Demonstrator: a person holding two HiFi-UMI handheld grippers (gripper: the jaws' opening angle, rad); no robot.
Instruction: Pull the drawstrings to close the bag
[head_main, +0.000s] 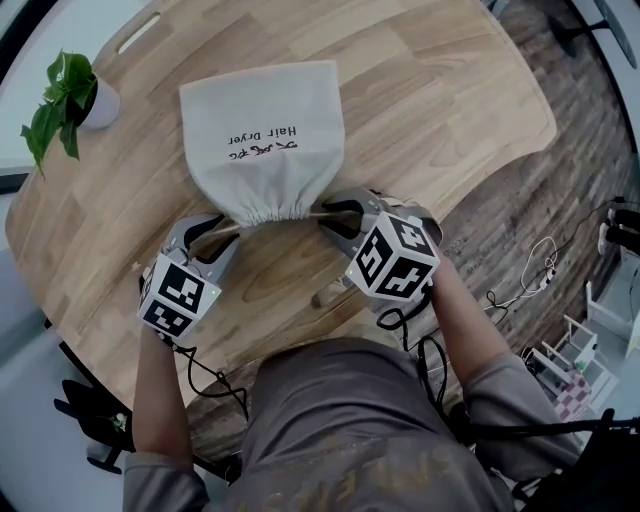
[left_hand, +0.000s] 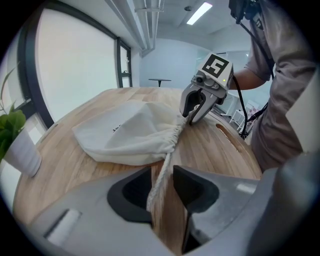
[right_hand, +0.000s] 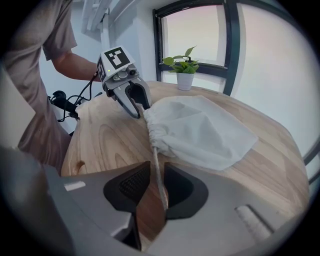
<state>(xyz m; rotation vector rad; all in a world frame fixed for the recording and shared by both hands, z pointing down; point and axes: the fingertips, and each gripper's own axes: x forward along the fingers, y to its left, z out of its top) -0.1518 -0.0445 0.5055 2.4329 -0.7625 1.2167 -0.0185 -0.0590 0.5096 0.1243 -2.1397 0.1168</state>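
1. Beige cloth drawstring bag (head_main: 262, 130) lies flat on the round light-wood table (head_main: 450, 90), upper centre of the head view. Black print on top reads "Hair Dryer". Its mouth faces the person and is gathered into tight pleats.
2. Left gripper (head_main: 215, 235) sits lower left of the bag mouth, right gripper (head_main: 335, 215) just right of it; both are low over the tabletop.
3. Left gripper view: the jaws of the left gripper (left_hand: 162, 182) are drawn close, pinching the off-white left cord (left_hand: 161, 175). The cord runs straight and taut to the bag (left_hand: 130, 135) at mid frame, w/ a slit of wood showing beside it. Right gripper (left_hand: 192, 112) shows opposite, at the far side of the mouth.
4. Right gripper view: the jaws of the right gripper (right_hand: 156, 182) are nearly together, nipping the right cord (right_hand: 157, 170), which is also taut to the bag (right_hand: 200, 130). Left gripper (right_hand: 135, 102) is upper left, beyond the mouth.
5. Green potted plant in a white pot (head_main: 100, 105) stands at the table edge, upper left of the head view, well apart from the bag.
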